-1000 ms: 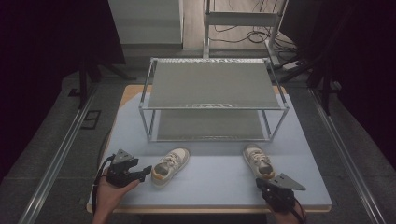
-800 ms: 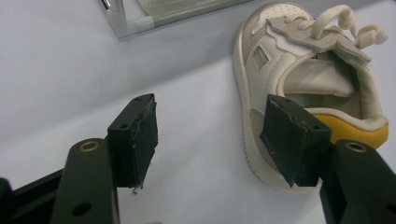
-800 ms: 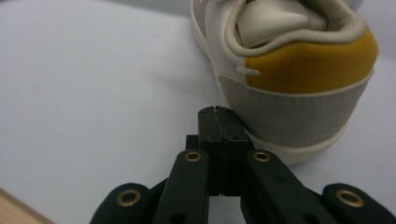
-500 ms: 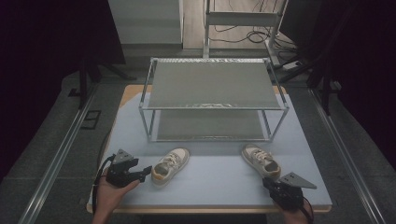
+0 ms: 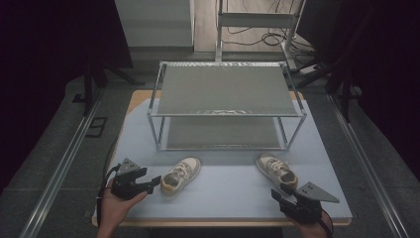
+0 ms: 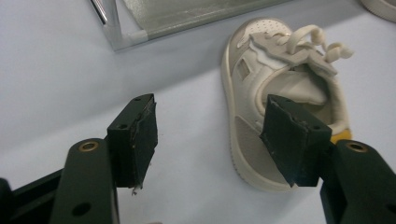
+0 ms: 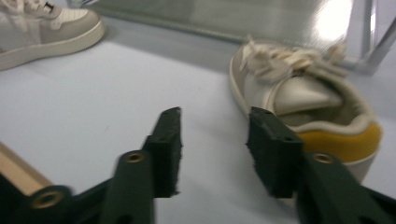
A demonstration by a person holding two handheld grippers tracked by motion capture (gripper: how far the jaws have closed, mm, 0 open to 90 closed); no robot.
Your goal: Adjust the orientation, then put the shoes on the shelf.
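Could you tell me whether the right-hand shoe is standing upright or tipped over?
Upright: the cream low-top sneaker with yellow heel rests sole-down on the pale blue table mat, laces up.

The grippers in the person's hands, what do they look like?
Both are black tools with two blocky fingers each. The left gripper has fingers tipped with flat, rough-edged black pads on dark arms with brass-coloured rivets. A grey three-cornered plate sits on top, and a black cable trails from it. The right gripper looks the same, with its own grey plate. No sleeves show.
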